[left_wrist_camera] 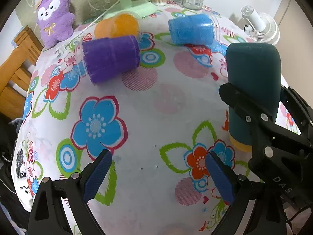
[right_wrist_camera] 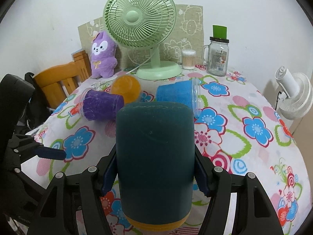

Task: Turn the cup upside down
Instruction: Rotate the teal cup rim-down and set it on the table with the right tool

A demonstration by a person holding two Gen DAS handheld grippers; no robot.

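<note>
Teal cup point(right_wrist_camera: 154, 162) inverted in right gripper point(right_wrist_camera: 156, 174) jaws, mid-tablecloth point(right_wrist_camera: 254, 156).

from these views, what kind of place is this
Probably a home dining corner: a table under a flowered cloth, a wooden chair beside it, and a desk fan and plush toy by the wall.

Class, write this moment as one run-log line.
right gripper: shut on dark teal cup, yellow rim down | left gripper: open, empty | purple cup: on side
</note>
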